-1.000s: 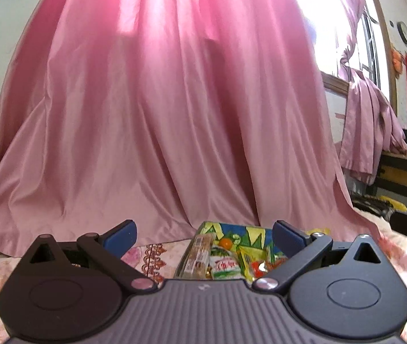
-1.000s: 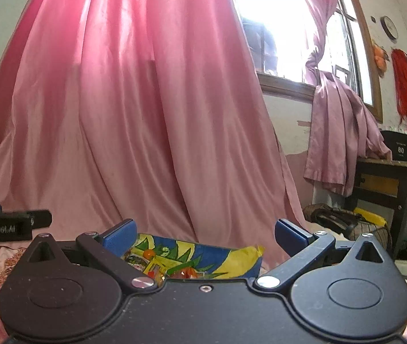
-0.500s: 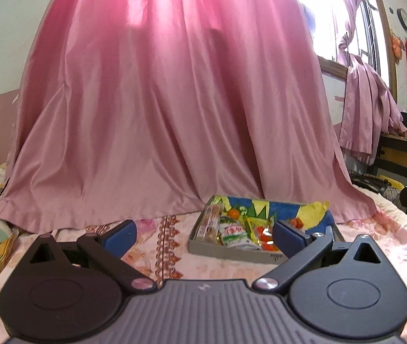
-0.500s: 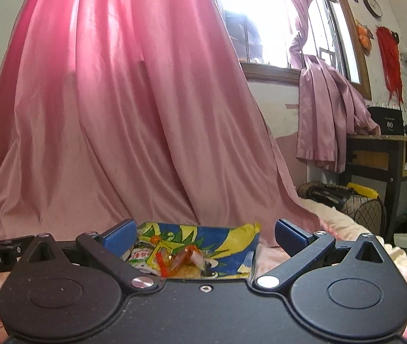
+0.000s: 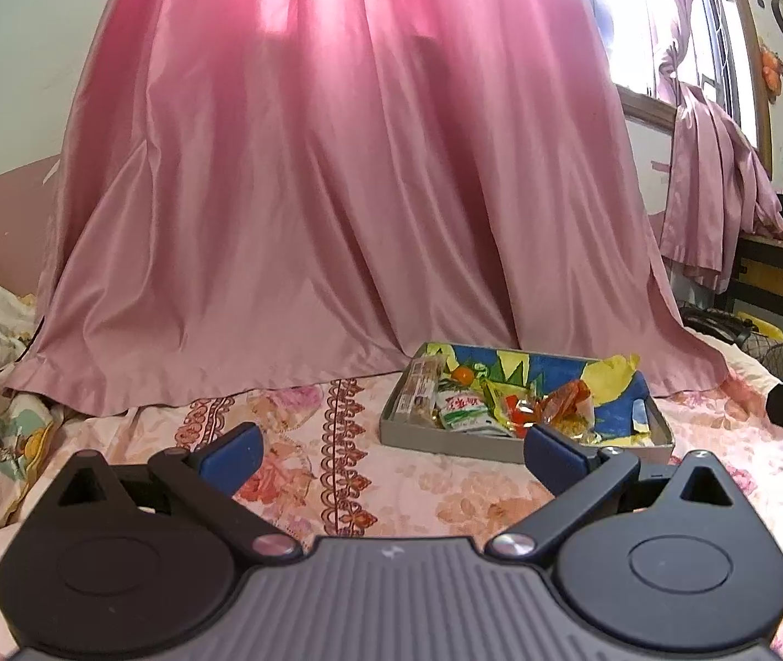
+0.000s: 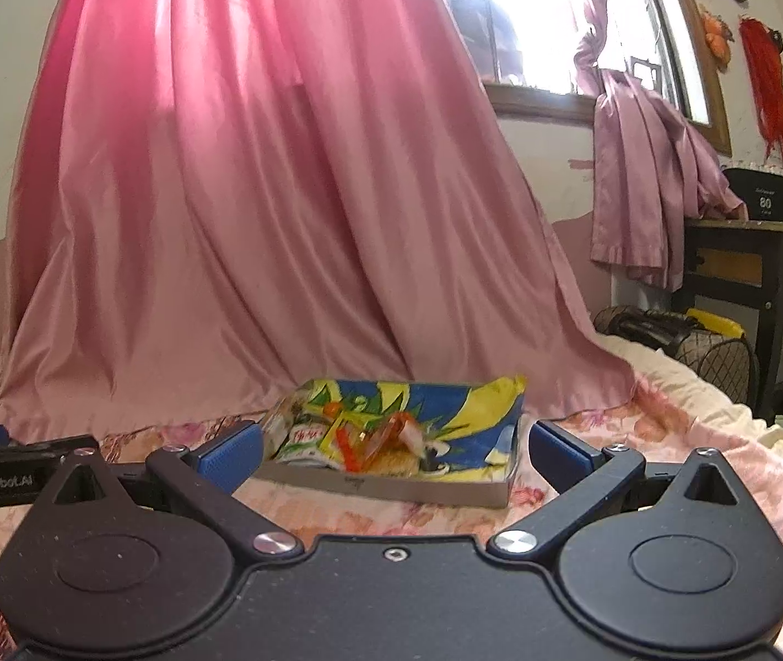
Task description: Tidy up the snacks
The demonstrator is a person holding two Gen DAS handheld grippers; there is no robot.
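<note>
In the left wrist view, our left gripper (image 5: 394,454) was spread wide, holding nothing; one grey tray (image 5: 446,443) of snack packets (image 5: 463,407) lay at one o'clock on the floral bedsheet (image 5: 347,485). In the right wrist view, our right gripper (image 6: 395,454) gaped, released; the same single tray (image 6: 391,487) sat at twelve o'clock before the pink curtain (image 6: 281,220).

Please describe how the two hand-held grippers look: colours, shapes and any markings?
Both look alike. The left hand-held gripper and the right hand-held gripper each have two blue textured pads on black link arms with silver pivot screws, above two round black housings. The left body is ribbed grey, the right smooth black. From the right wrist view, the left one's side reads "GenRobot.AI". No cables visible.
</note>
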